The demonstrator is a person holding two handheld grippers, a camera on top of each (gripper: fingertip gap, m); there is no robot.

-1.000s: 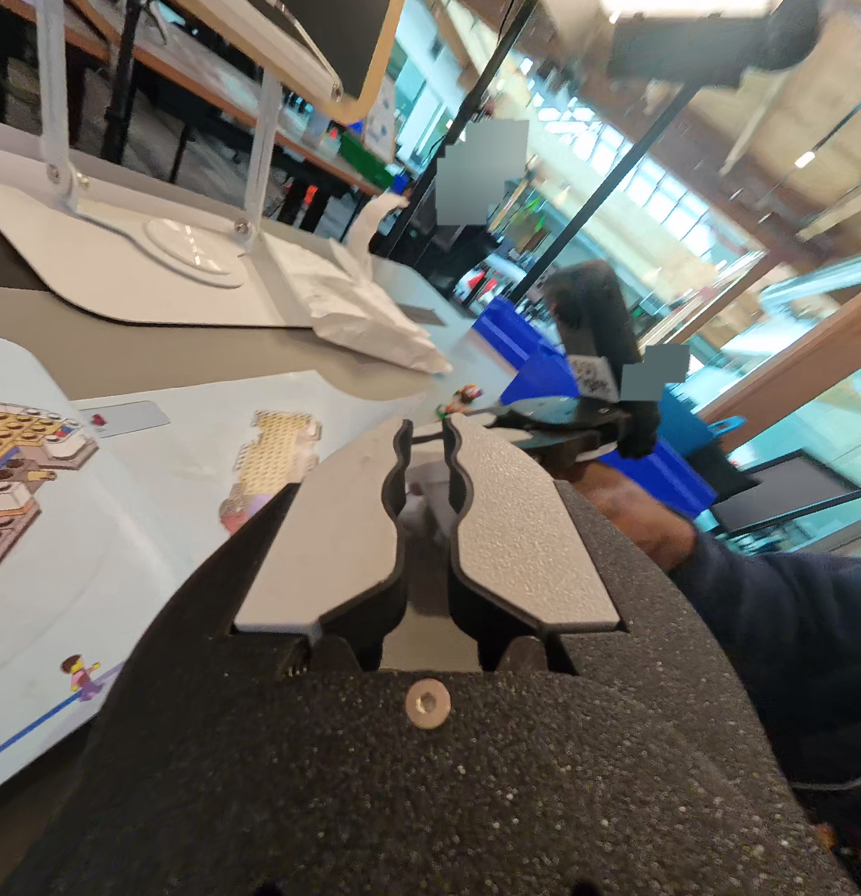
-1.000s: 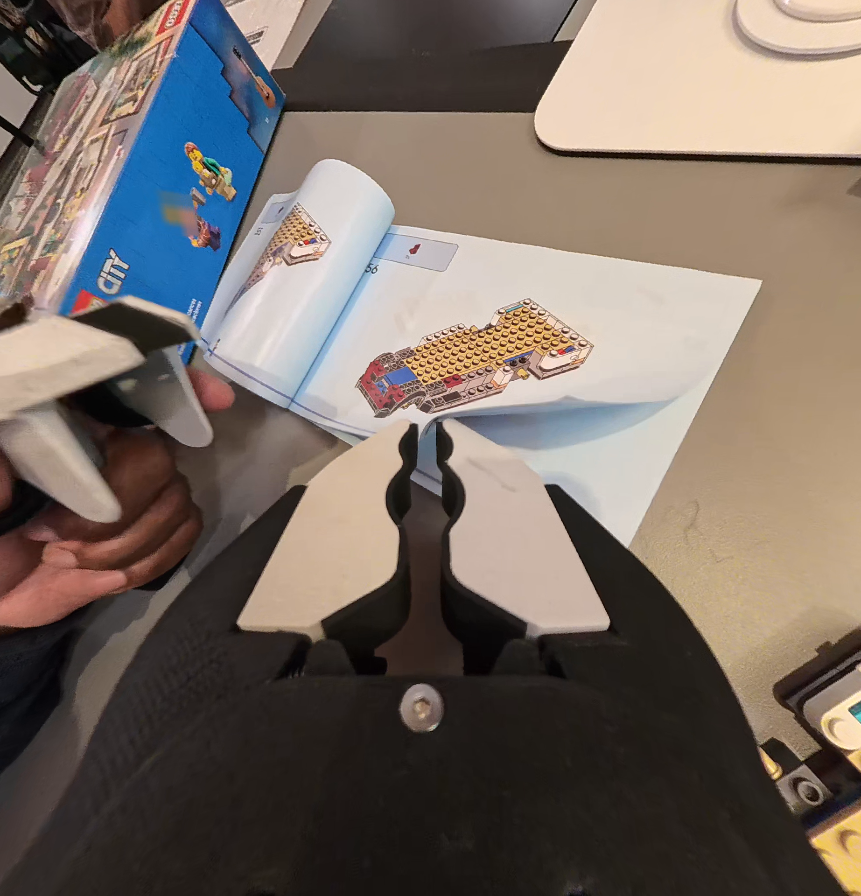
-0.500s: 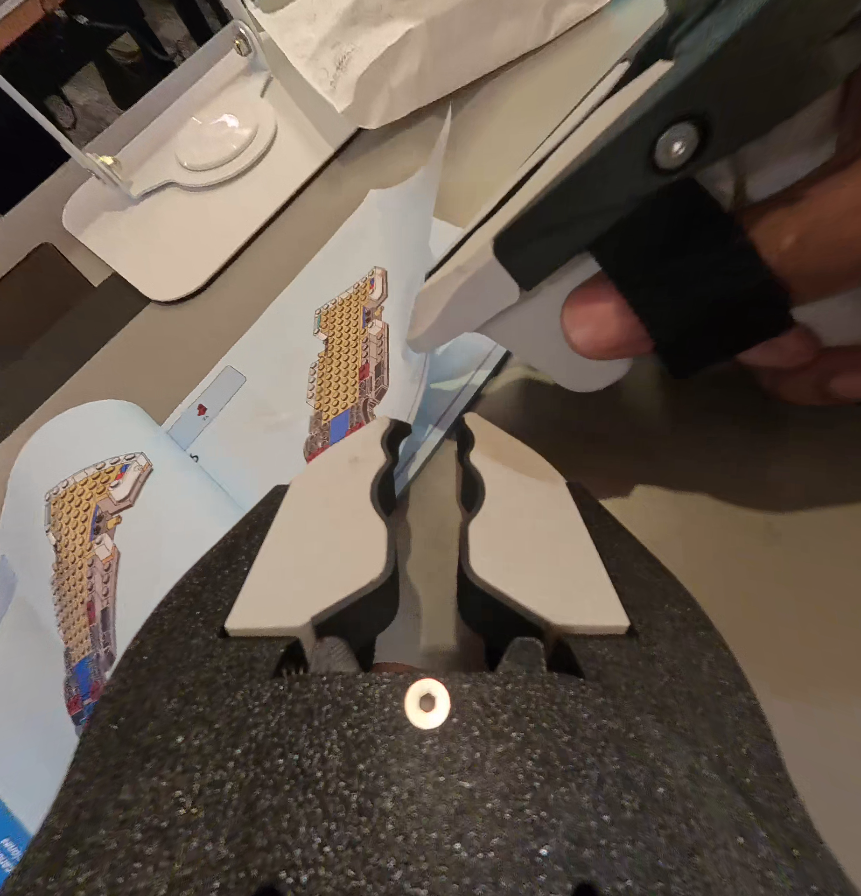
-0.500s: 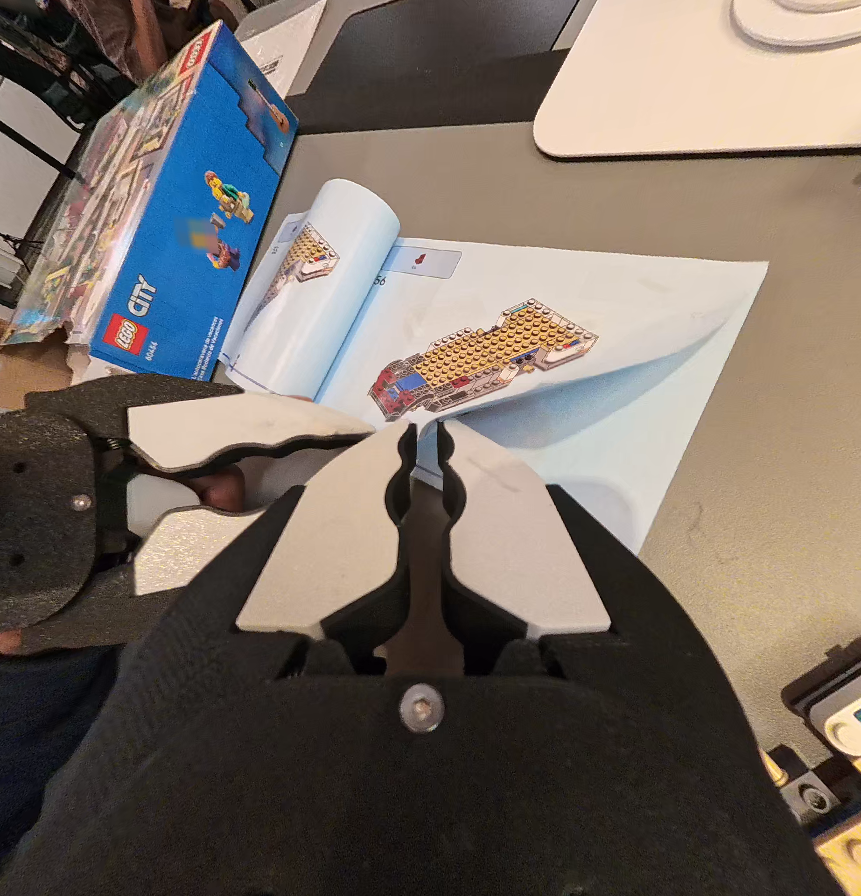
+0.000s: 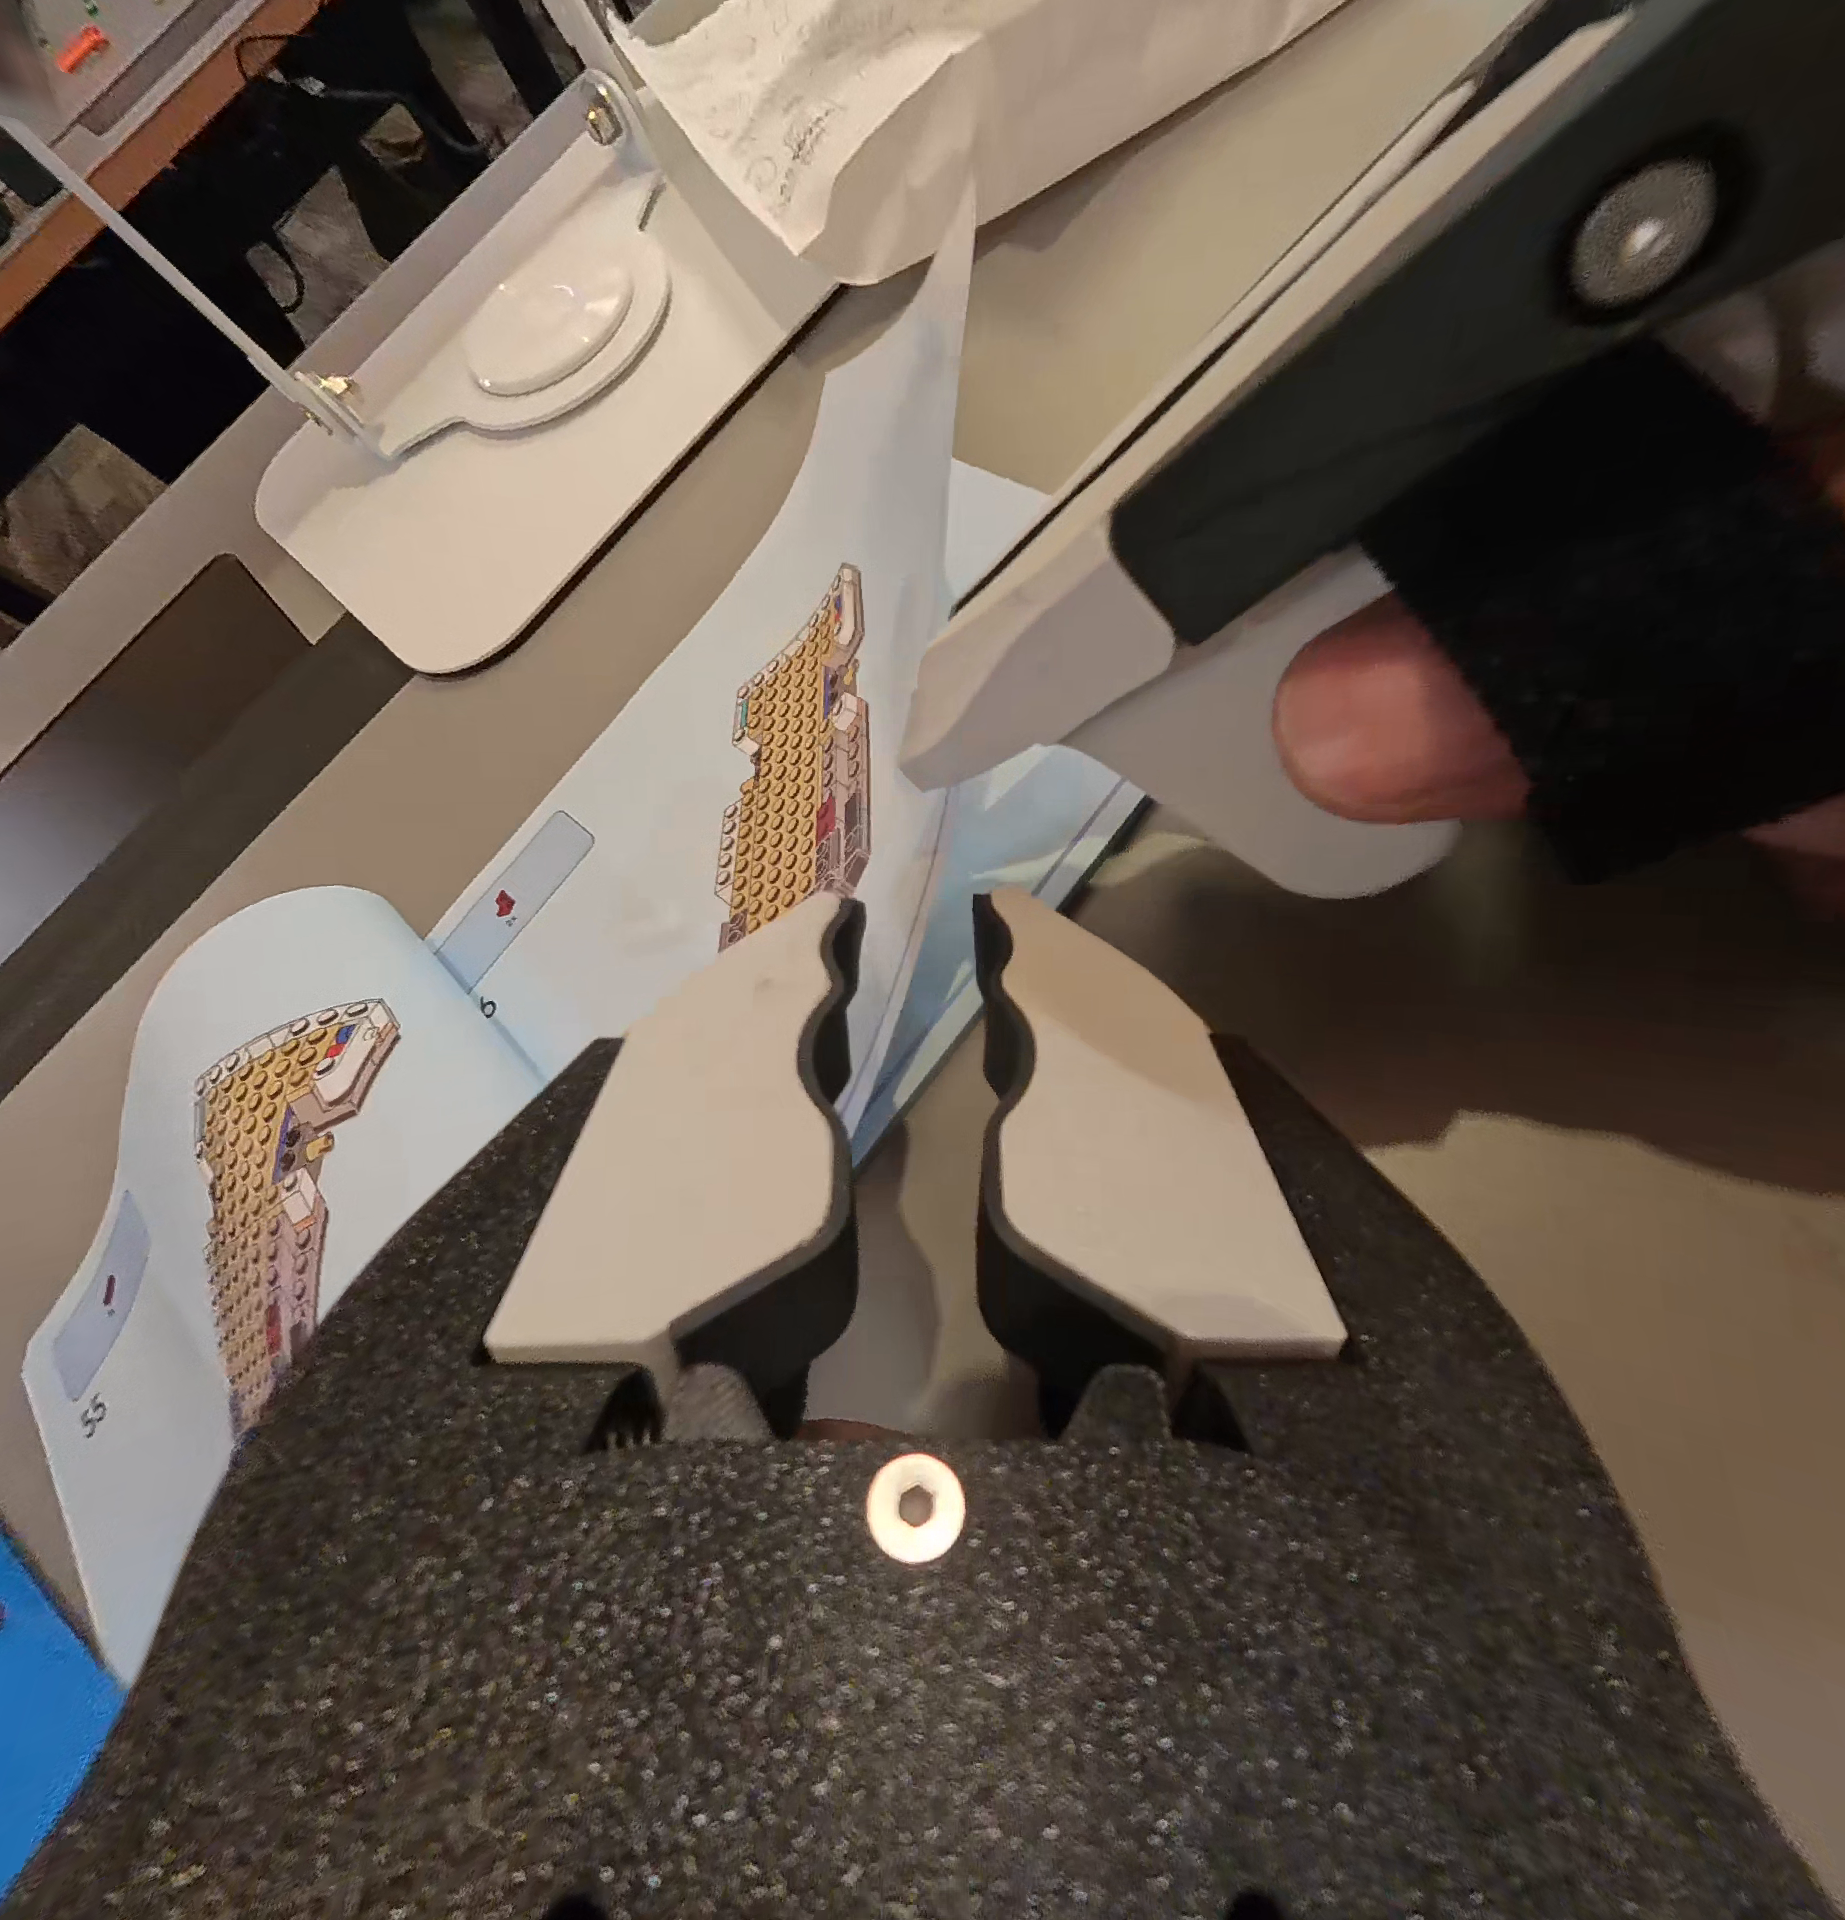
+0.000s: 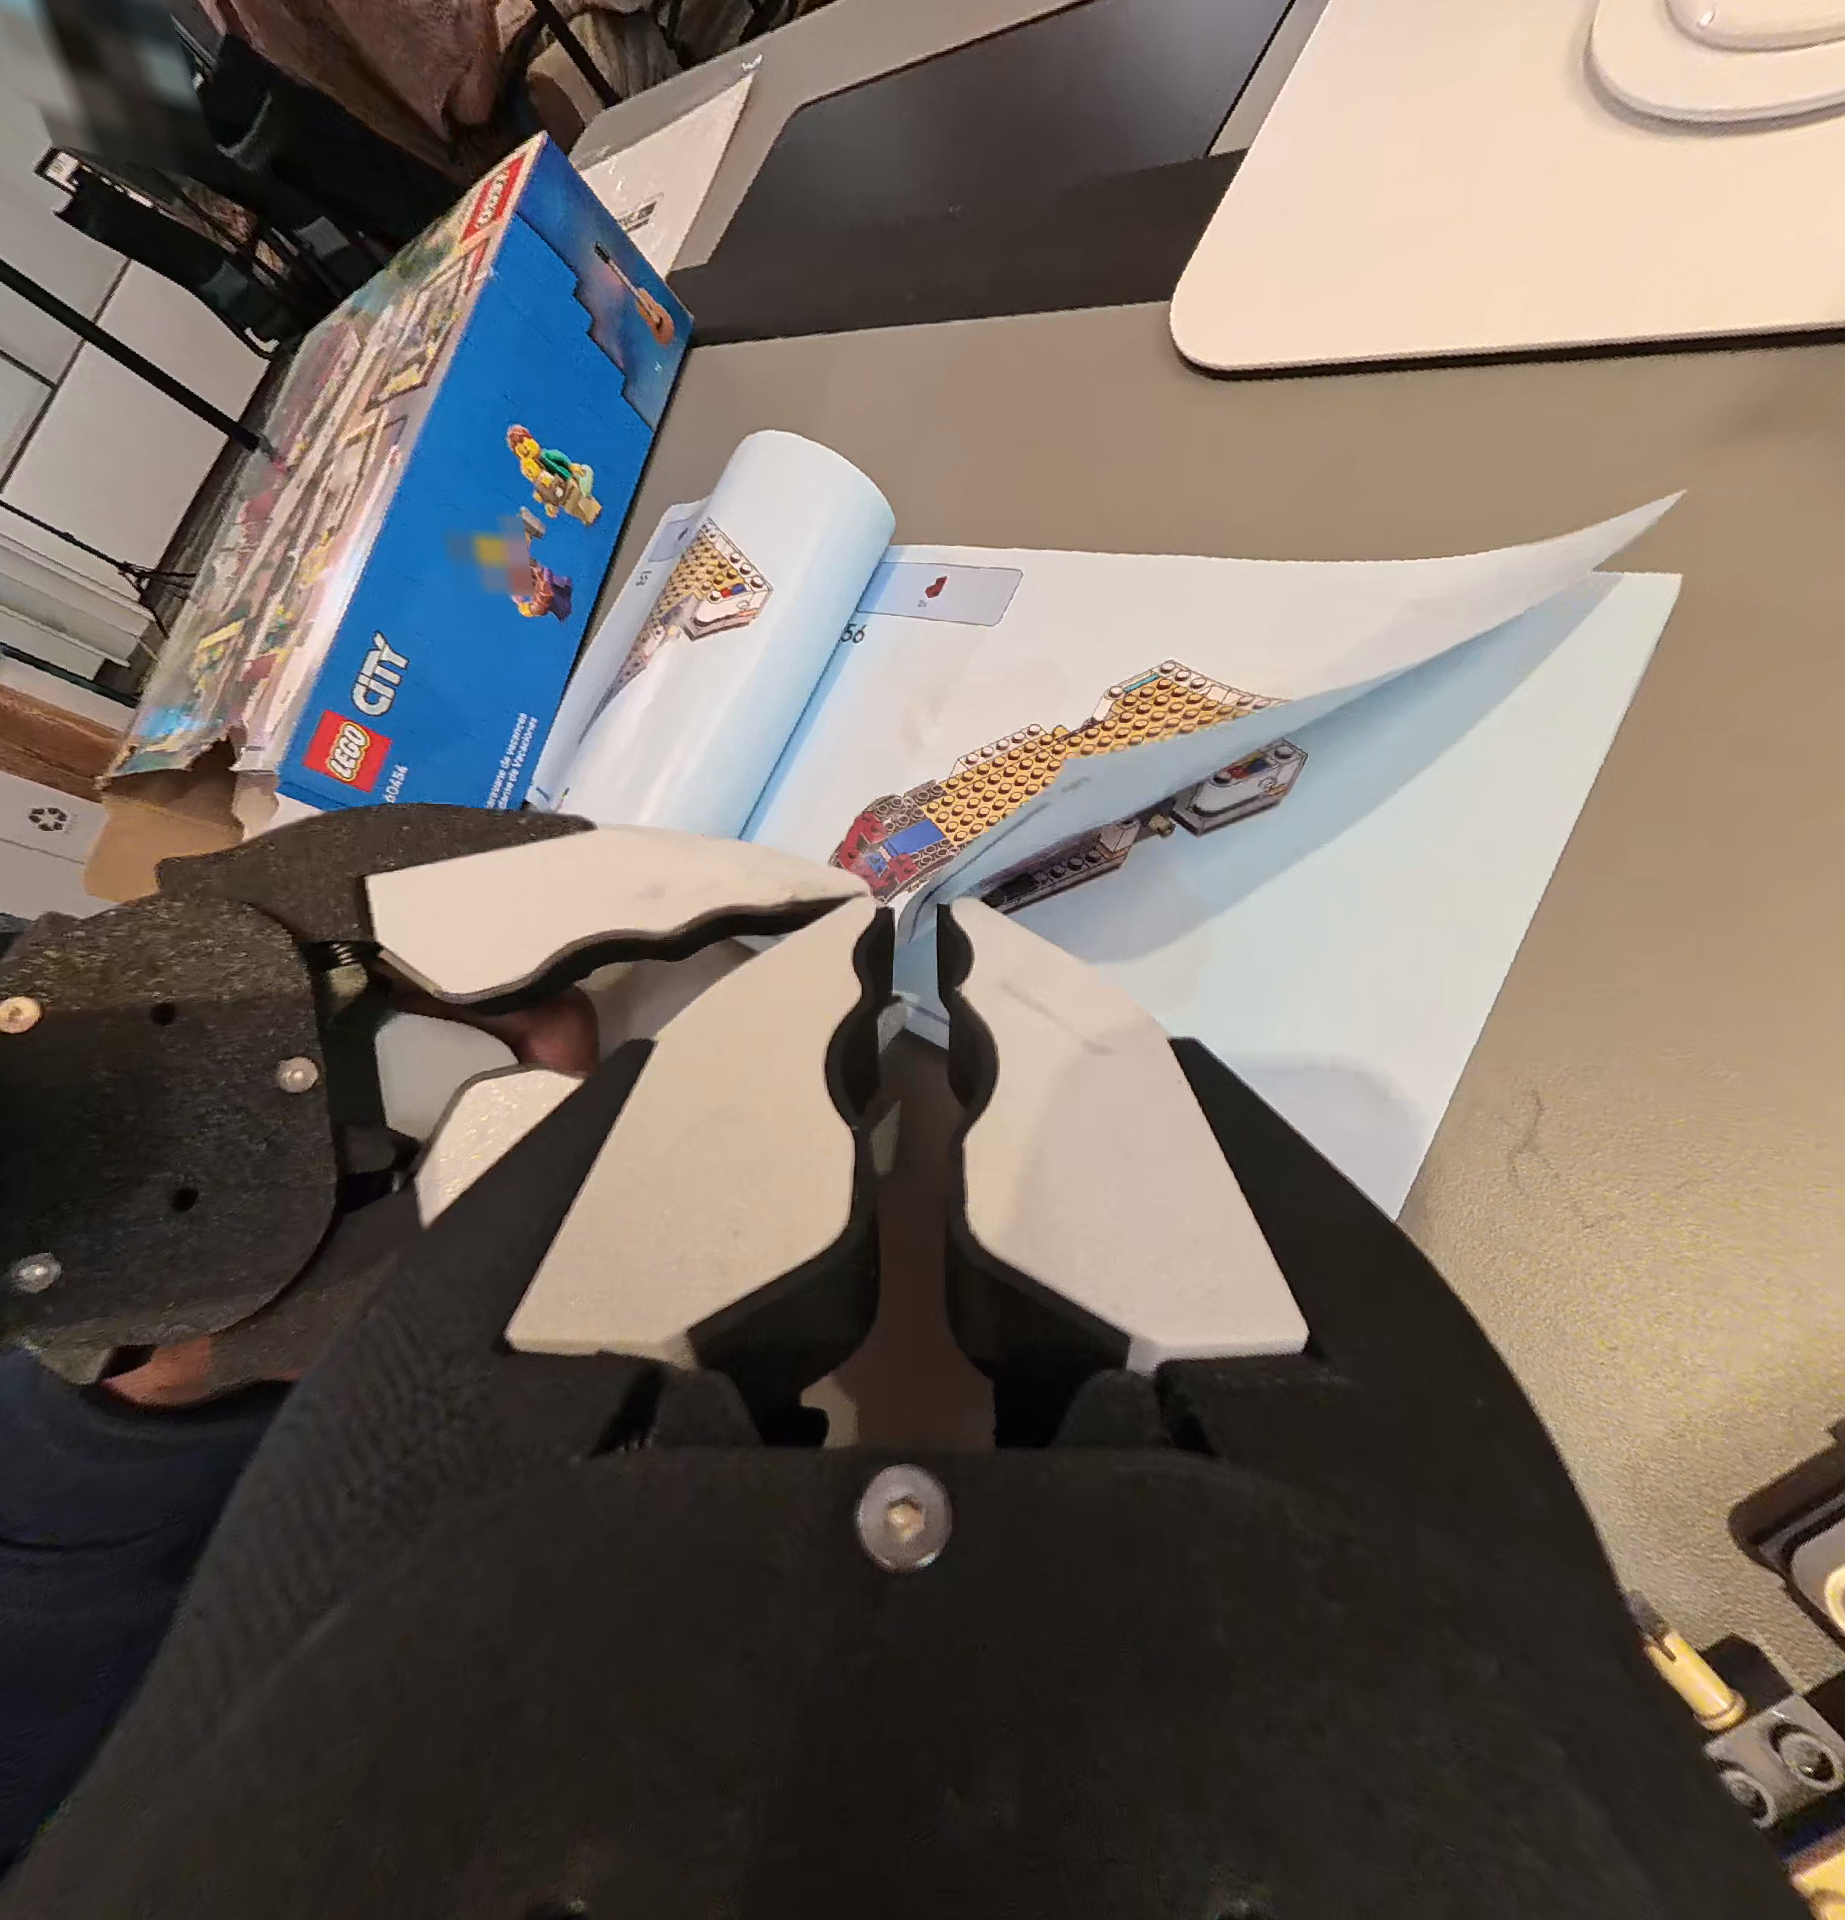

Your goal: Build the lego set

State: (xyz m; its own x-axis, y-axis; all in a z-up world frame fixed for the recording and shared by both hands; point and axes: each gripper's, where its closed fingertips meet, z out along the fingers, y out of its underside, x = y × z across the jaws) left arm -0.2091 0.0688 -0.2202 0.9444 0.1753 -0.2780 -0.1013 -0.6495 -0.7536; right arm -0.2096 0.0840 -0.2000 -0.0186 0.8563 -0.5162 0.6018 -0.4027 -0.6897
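Currently | one pale-blue paper page of the open illustrated booklet is held lifted, pinched by the right gripper | left gripper: fingers parted around the page edge, nothing pressed.

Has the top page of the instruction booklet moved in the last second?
Yes. The page has lifted at its outer corner, off the page beneath, which stays flat on the table.

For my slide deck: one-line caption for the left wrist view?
Open left tongs straddle a lifted page of the instruction booklet while the right tongs reach in.
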